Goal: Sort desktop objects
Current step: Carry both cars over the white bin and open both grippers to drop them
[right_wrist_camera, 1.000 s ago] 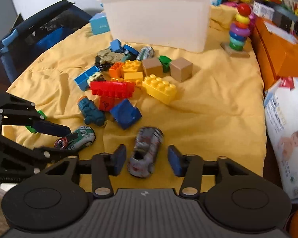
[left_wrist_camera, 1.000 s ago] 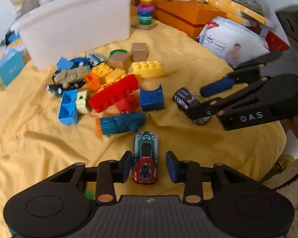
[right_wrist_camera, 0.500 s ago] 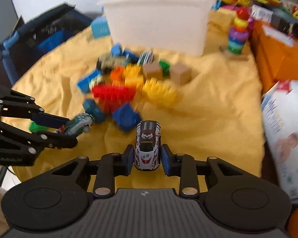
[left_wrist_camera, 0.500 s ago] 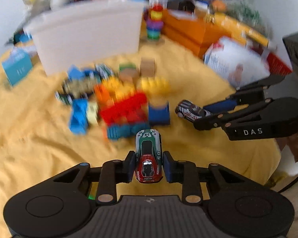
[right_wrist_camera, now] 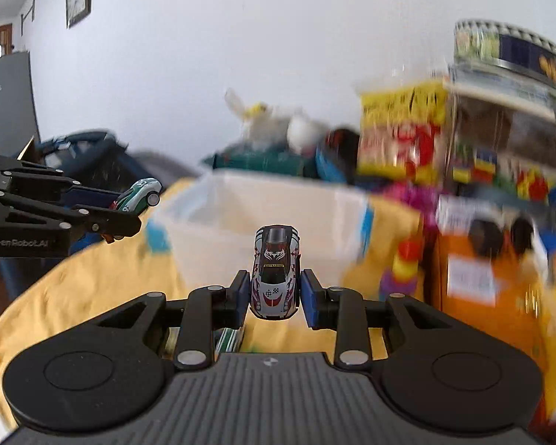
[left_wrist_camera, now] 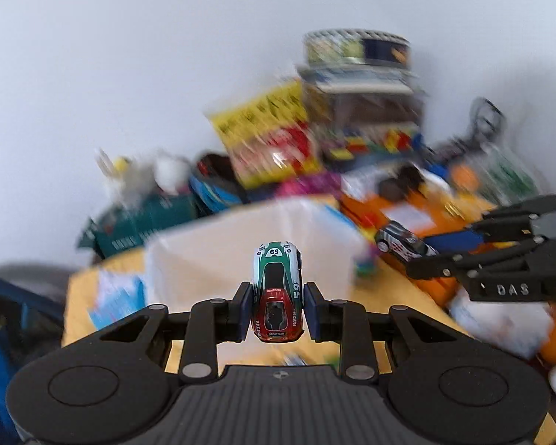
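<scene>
Two cars up in the air, noses pointing forward along the fingers toward the white bin [left_wrist_camera: 211, 256]. Left gripper [left_wrist_camera: 277, 309] is clamped on the green car [left_wrist_camera: 277, 289], right gripper [right_wrist_camera: 275, 294] on the silver car [right_wrist_camera: 276, 274], both level above the yellow cloth [right_wrist_camera: 92, 282].
</scene>
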`<act>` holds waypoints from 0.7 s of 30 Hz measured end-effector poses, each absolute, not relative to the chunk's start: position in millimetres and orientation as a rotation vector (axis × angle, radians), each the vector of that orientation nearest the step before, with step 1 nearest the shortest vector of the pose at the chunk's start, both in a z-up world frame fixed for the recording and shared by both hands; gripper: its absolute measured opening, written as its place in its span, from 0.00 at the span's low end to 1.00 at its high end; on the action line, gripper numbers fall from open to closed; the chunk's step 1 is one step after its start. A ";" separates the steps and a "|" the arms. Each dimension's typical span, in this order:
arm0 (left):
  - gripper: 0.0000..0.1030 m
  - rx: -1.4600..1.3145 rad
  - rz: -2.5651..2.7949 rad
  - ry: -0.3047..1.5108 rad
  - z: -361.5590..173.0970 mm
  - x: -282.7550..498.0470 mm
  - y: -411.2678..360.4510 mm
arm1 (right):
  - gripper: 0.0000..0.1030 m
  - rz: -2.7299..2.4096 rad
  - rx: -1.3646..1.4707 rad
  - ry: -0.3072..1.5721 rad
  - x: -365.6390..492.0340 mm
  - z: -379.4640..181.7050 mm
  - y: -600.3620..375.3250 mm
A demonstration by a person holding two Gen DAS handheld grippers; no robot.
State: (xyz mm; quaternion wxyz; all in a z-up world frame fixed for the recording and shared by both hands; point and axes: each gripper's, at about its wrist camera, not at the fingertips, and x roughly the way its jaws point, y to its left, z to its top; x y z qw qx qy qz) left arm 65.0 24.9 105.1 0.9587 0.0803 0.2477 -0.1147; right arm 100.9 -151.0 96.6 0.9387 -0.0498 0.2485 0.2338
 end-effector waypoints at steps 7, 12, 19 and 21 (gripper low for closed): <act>0.32 0.161 -0.140 0.487 108.3 148.3 41.0 | 0.32 0.466 -0.078 0.502 180.1 103.0 -123.0; 0.32 0.170 -0.068 0.622 63.6 201.0 53.5 | 0.32 0.434 -0.080 0.586 221.2 79.7 -107.1; 0.39 0.125 -0.028 0.756 25.1 220.1 69.3 | 0.34 0.423 -0.094 0.684 238.3 52.2 -95.8; 0.47 0.091 -0.051 0.753 28.1 215.6 71.5 | 0.34 0.421 -0.092 0.679 234.1 52.0 -98.0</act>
